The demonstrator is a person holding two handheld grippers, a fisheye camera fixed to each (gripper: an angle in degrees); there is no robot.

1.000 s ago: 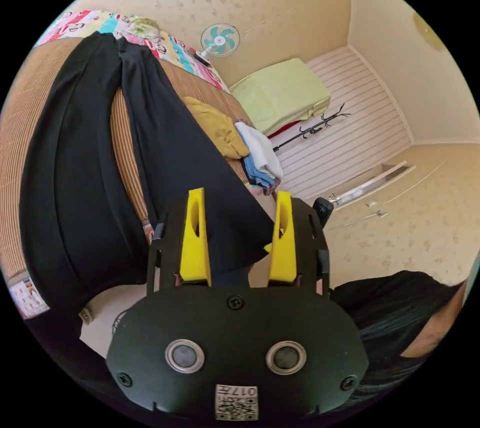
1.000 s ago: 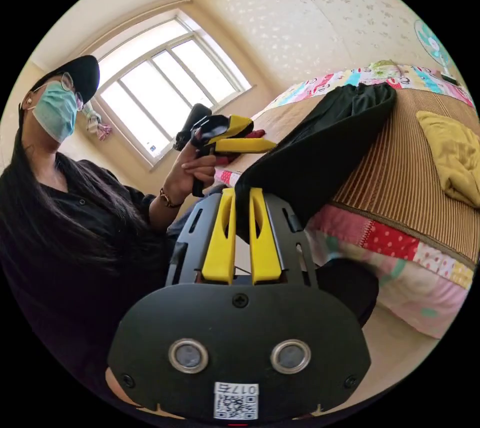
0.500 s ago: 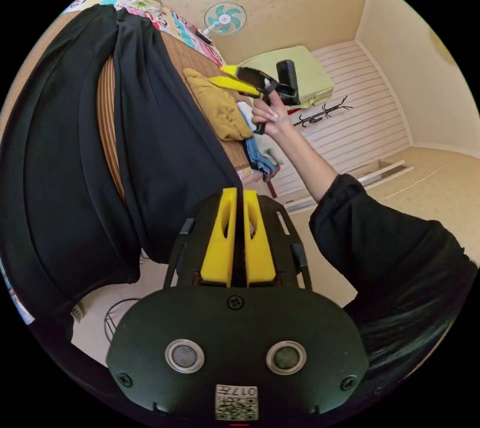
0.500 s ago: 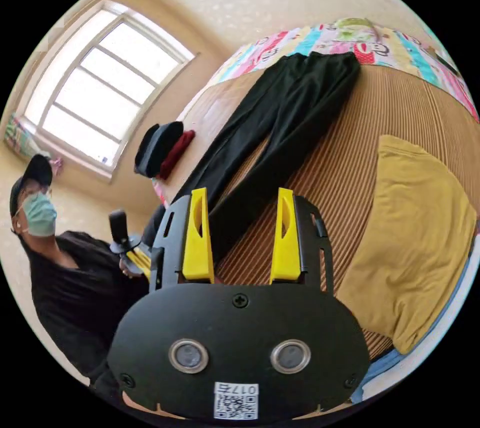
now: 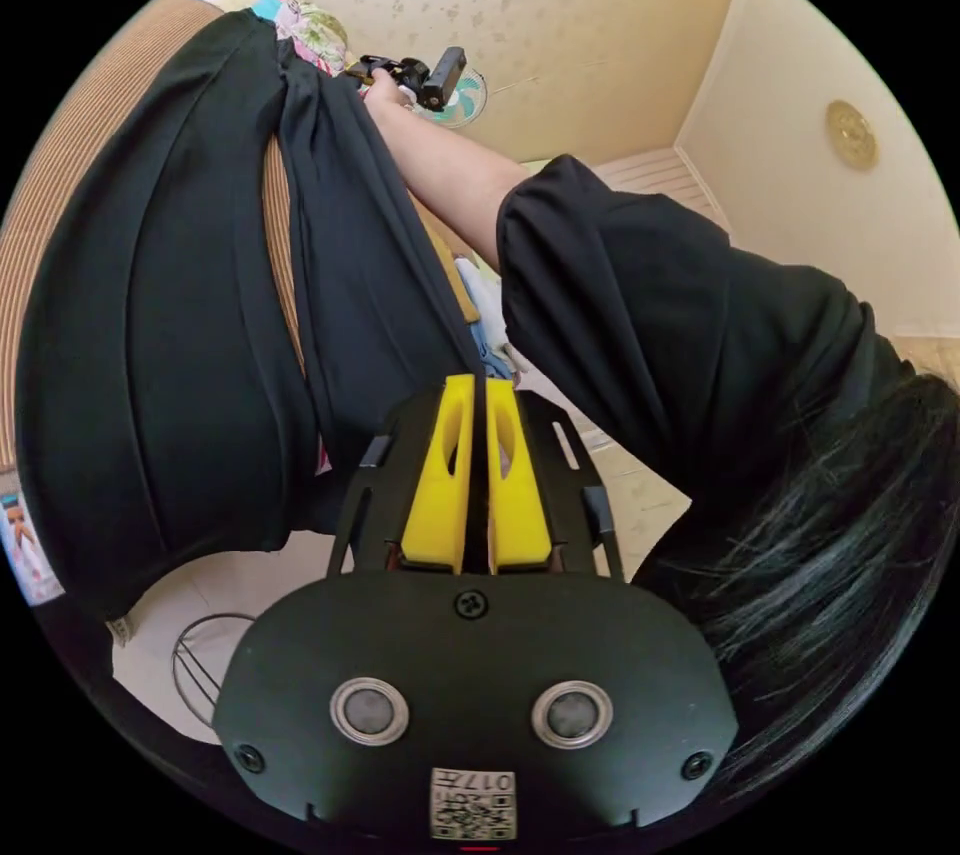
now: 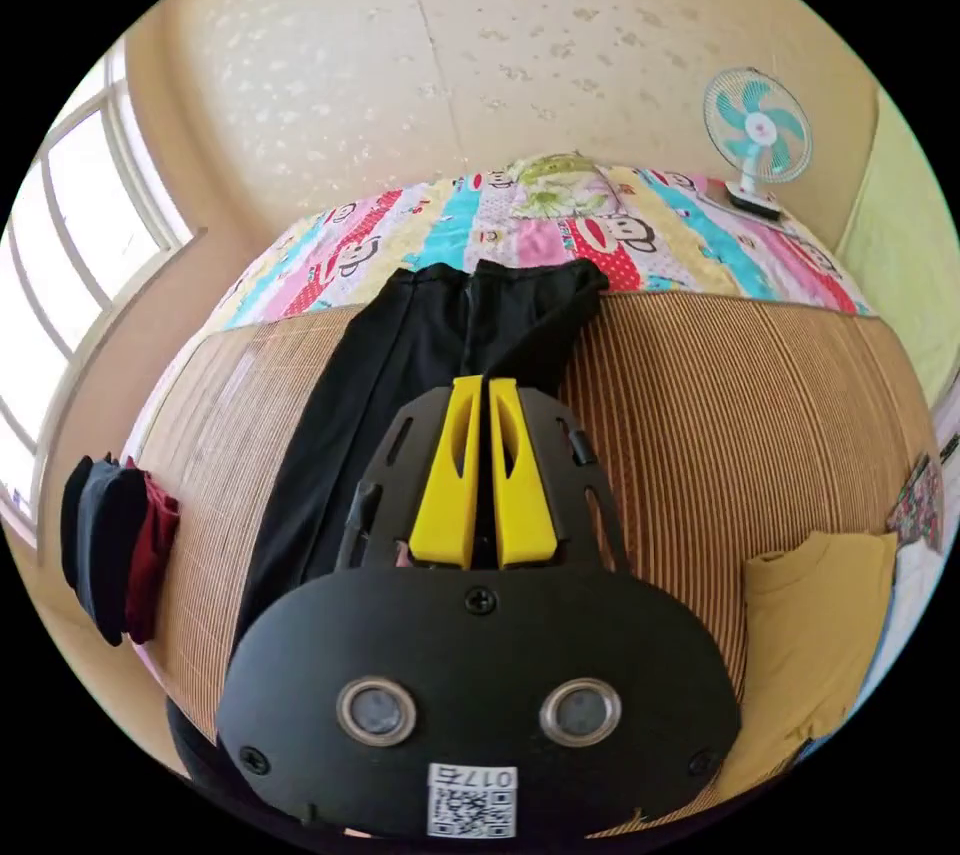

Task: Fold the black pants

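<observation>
The black pants [image 6: 420,365] lie lengthwise on the woven bamboo mat [image 6: 720,415] of the bed. The left gripper [image 5: 478,387] pinches their near edge; the right gripper [image 6: 478,385] has its jaws pressed together over the far hems.

Pants [image 5: 150,315] waist cut off by frame edge.

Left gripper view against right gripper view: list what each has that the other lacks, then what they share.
Left gripper view: a person's black sleeve, a round wall ornament and the right gripper at the far end of the pants. Right gripper view: a window and a pile of dark clothes. Both: black pants on a woven mat, and a fan.
</observation>
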